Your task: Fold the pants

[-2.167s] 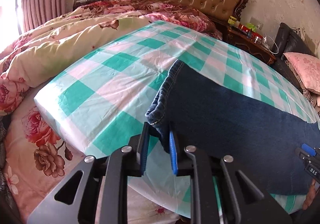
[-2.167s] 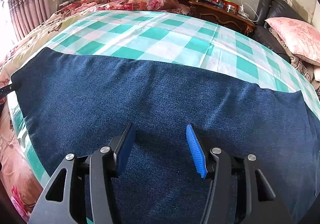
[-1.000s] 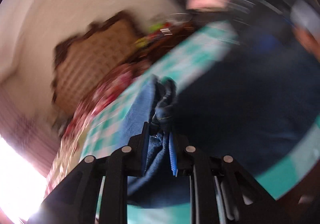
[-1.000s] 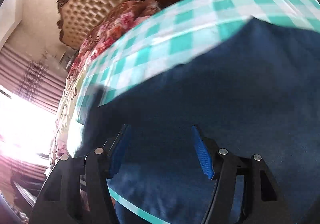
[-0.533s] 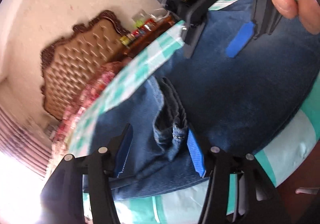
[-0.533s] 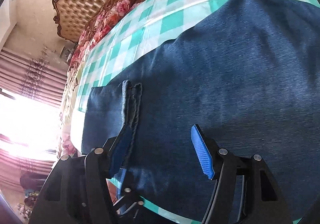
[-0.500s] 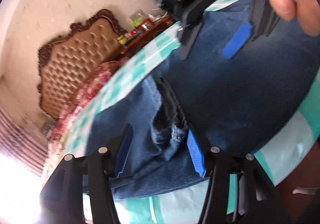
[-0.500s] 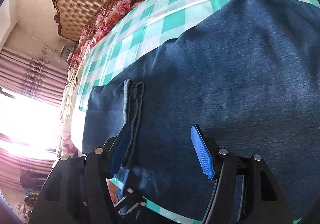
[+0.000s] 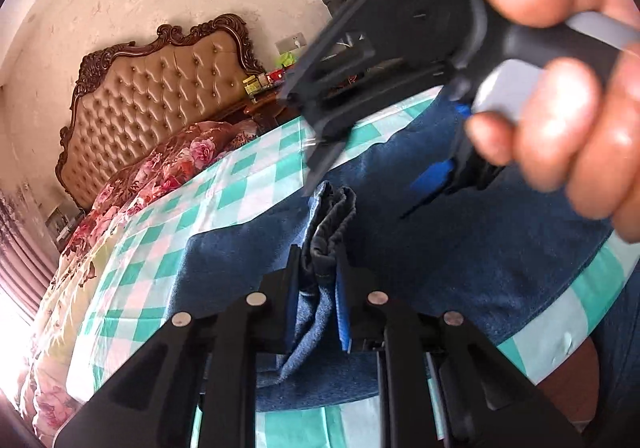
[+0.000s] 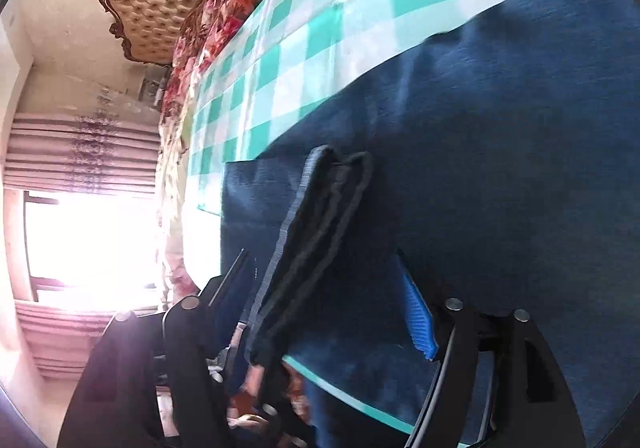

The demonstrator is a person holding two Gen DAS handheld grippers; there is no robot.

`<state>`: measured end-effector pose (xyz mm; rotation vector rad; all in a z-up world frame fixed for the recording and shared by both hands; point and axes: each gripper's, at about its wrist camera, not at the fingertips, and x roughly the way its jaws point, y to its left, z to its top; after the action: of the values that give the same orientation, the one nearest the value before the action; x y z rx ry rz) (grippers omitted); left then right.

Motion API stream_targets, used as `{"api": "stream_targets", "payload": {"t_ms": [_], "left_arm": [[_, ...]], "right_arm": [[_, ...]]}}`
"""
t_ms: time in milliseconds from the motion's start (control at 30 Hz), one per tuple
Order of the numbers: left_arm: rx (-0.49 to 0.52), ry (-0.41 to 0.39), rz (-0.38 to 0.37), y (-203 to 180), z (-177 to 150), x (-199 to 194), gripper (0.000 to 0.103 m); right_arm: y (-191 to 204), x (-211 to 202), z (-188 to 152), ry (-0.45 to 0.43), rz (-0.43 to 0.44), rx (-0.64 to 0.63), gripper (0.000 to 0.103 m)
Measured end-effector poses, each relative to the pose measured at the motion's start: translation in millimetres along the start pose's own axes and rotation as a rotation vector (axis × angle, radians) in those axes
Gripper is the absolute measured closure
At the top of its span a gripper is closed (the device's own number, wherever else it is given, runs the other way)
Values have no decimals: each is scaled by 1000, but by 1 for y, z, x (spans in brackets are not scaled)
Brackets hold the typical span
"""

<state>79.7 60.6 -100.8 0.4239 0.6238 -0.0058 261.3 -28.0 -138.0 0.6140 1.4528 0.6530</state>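
The pants [image 9: 460, 248] lie spread flat on the checked cloth [image 9: 256, 184] over the bed, dark denim reaching from the near edge well across it. One end, the thick hemmed edge [image 9: 332, 224], is doubled back over the rest, and I have it standing up in a bunched ridge rather than lying flat.

My left gripper [image 9: 318, 304] is pinching that ridge: the jaws are closing, nearly together, with the folded denim squeezed between the pads. My right gripper [image 10: 324, 308] is held over the same spot from the other side, its jaws spread wide and opening further, with denim lying between them but no pad pressing on it that I can see. In the left view the hand [image 9: 560, 120] on its handle is close and blurred.

I judge this as the first fold, not yet settled. The risks I see:
- The left pinch holds several layers; if it catches only the top ones, the fold will splay when I lift
- The two tools are nearly touching over the ridge, so a careless move could knock them together
- The pants sit at the bed's near edge, and a pull toward me could drag them and the cloth off it
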Motion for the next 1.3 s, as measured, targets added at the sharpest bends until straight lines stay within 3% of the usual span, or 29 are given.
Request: {"api": "stream_targets", "payload": {"t_ms": [133,233,300,333,367,500,633,733,900,1067,1233,1300], "left_arm": [[-11,-7,-2,4,0,0,87],[-1,-14,-2,-2,-1,-5,88],[20,-15,8,-11,-2,-7,88],[36,-19,16,-15,-1,-8,89],[47,-23,21,-19,1,-9,89],[79,-83,0,-42,18,-17,89],[129,-101,-68,-82,28,-12,89],[174,-84,-111,-113,27,-1,89],[216,-47,-105,-132,21,11,89],[248,-99,-55,-139,27,-4,90],[321,-64,-94,-167,20,9,90],[317,-56,-98,-168,19,11,90]], "right_arm": [[11,15,5,27,36,4,33],[21,27,11,16,-18,-44,34],[27,32,16,-10,-96,-96,60],[30,33,18,-17,-120,-126,87],[34,32,19,-26,-145,-169,92],[42,-6,16,-107,-174,-277,93],[2,-39,19,-130,-245,-256,94],[-28,-39,20,-117,-278,-231,94],[-40,-30,18,-114,-249,-246,93],[-44,-53,14,-151,-176,-234,94],[-64,-54,13,-143,-198,-205,93],[-64,-55,13,-146,-179,-208,88]]}}
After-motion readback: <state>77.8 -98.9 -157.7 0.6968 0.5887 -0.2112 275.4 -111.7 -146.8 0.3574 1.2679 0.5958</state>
